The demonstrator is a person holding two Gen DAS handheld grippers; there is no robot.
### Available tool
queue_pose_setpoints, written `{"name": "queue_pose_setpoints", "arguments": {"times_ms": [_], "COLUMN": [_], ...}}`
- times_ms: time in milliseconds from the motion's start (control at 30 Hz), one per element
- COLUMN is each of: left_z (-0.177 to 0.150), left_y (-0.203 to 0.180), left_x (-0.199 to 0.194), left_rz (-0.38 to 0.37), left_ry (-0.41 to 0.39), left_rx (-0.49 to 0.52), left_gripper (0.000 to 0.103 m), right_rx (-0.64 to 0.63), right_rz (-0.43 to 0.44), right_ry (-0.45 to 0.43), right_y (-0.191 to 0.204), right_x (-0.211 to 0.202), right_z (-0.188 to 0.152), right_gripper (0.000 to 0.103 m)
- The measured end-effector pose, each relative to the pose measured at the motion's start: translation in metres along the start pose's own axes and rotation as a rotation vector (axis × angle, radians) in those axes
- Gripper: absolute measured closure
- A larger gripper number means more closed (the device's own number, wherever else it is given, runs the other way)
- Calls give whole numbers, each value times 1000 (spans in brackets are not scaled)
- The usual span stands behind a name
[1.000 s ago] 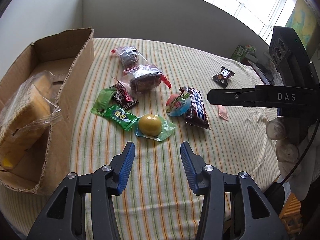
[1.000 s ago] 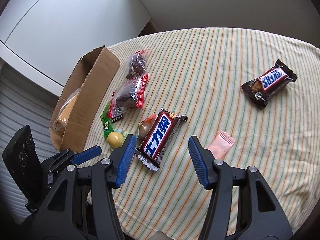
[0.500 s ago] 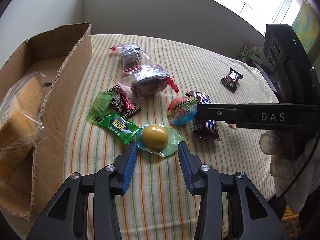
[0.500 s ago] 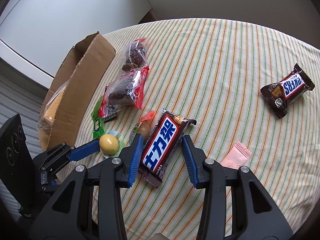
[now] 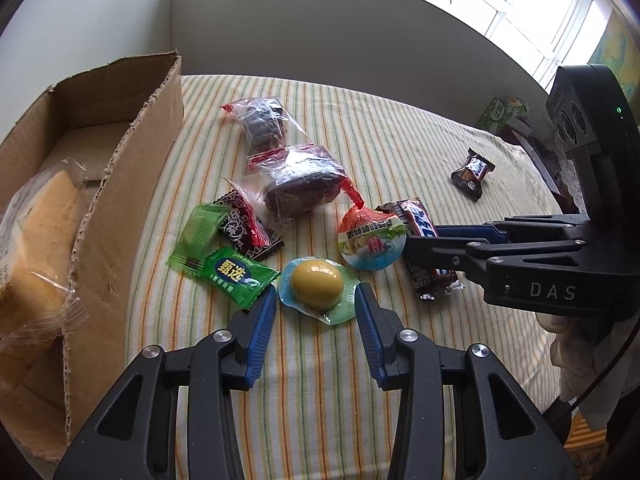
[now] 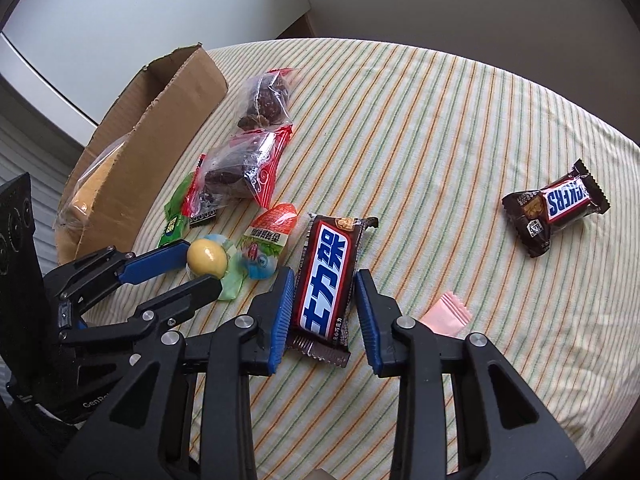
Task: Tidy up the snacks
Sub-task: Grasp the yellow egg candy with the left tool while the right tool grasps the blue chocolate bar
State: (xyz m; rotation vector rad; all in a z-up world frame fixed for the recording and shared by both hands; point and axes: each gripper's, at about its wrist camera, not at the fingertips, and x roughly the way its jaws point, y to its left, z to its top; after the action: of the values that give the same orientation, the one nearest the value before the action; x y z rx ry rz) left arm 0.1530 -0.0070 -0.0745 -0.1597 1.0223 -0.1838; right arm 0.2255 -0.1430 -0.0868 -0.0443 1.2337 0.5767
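Note:
My left gripper (image 5: 316, 304) is low over the striped tablecloth, its blue pads either side of a yellow jelly cup (image 5: 316, 285) in a clear green-edged wrapper; the pads stand close but slightly apart from it. The same cup shows in the right wrist view (image 6: 206, 257). My right gripper (image 6: 323, 304) straddles a long Snickers bar (image 6: 326, 280), the left pad touching its edge, the right pad just off it. A cardboard box (image 5: 120, 184) holding wrapped cake (image 5: 36, 236) stands at the left.
Around the grippers lie a round jelly cup (image 5: 372, 242), green candies (image 5: 232, 276), a dark red candy (image 5: 244, 228), two clear bags of dark snacks (image 5: 300, 184), a small Snickers (image 6: 556, 212) and a pink sachet (image 6: 446, 316). A wall runs behind the table.
Both grippers have moved forward and down and narrowed. The left now brackets the yellow jelly cup, the right brackets the long Snickers bar.

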Motion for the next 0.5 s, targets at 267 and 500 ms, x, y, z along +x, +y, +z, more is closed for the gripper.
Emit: {"name": "queue_pose_setpoints", "arguments": {"times_ms": [267,500], "left_z": [5,-2], "left_y": [-10,-11], "left_x": [7,-4], "left_rz": [46,40], "left_ry": [-16,-27], "left_rx": [27,34], "left_gripper": [71,72], "right_rx": [-17,1], "right_rz": [-9,-4], "right_ry": [-5,-17], "right_y": [-5,-6], "right_x": [-8,-14], "right_z": [-5,-12], "right_gripper": [72,72]}}
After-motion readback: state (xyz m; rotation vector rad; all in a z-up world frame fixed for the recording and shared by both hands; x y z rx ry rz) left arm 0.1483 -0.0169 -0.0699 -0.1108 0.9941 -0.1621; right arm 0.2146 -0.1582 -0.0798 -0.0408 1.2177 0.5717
